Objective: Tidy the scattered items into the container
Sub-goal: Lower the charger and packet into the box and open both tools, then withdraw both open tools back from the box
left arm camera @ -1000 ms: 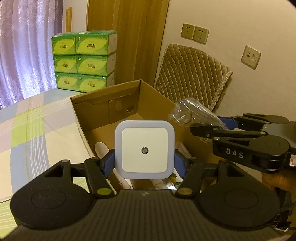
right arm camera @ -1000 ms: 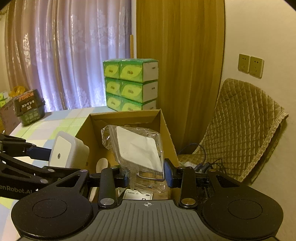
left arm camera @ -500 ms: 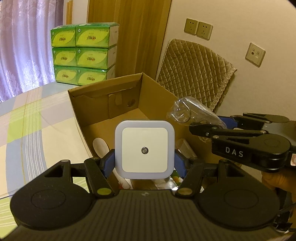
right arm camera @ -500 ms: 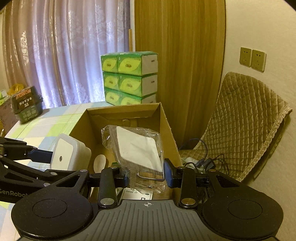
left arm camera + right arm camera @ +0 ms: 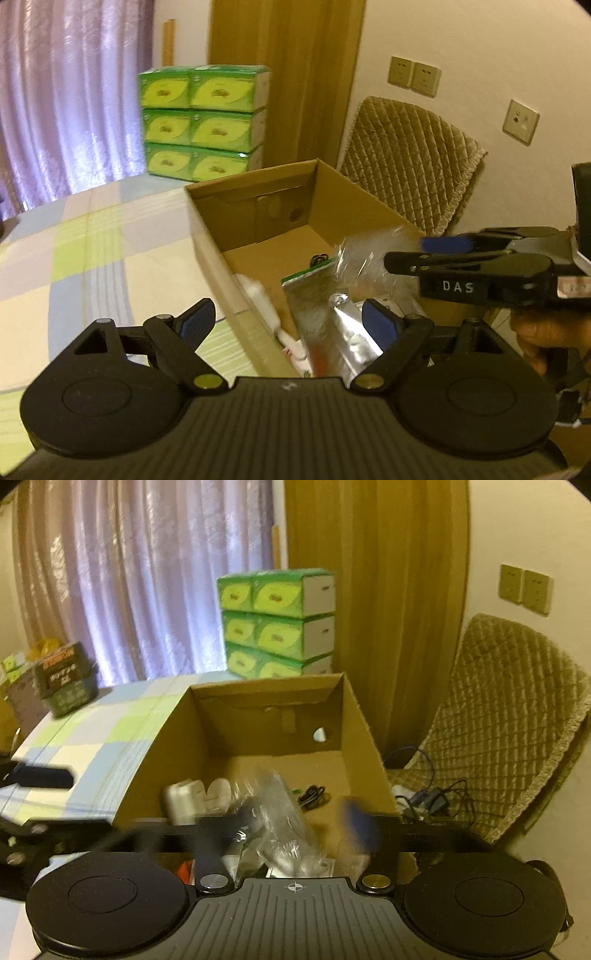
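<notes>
The open cardboard box (image 5: 207, 229) stands on the checked tablecloth, and both grippers hover over its near end. My left gripper (image 5: 288, 323) is open with nothing between its blue pads. The white square night light (image 5: 181, 801) now lies inside the box by its left wall. My right gripper (image 5: 291, 830) is blurred, its fingers spread apart. The clear plastic bag (image 5: 280, 819) is a smear between them, dropping into the box (image 5: 362, 716). In the left wrist view that bag (image 5: 369, 251) hangs just past the right gripper's tip (image 5: 391, 258). Silver foil pouches (image 5: 332, 325) lie underneath.
A stack of green tissue packs (image 5: 203, 122) stands behind the box. A quilted chair (image 5: 509, 716) is to the right, with cables (image 5: 428, 797) on its seat. A dark basket (image 5: 66, 679) sits at the table's far left. A hand (image 5: 535, 328) holds the right gripper.
My left gripper has opened and the night light has dropped into the box. The right gripper's fingers have spread and the clear bag is falling out of them.
</notes>
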{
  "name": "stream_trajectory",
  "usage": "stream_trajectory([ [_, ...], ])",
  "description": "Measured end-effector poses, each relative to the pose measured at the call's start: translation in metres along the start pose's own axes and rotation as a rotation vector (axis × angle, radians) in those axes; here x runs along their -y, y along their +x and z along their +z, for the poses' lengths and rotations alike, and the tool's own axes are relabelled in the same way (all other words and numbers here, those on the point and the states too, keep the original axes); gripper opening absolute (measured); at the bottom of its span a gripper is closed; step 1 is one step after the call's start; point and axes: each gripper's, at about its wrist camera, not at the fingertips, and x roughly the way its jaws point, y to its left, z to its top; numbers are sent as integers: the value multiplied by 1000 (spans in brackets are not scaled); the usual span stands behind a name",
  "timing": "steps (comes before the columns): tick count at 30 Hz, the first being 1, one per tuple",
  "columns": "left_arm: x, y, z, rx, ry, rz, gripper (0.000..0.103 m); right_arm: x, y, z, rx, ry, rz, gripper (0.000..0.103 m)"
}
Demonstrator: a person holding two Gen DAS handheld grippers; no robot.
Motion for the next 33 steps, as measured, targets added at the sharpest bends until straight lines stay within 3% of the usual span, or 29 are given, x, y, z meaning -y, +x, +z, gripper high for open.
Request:
stream_trajectory([
  [9, -9, -37, -23, 9, -94, 45, 101, -9, -35, -2, 35, 23, 10, 93],
  [22, 16, -86, -52, -13, -151, 18, 102, -24, -118, -45, 31, 125, 10, 93],
  [33, 32, -128, -71, -2, -222, 98, 102, -39, -169, -72, -21, 84, -29, 93],
])
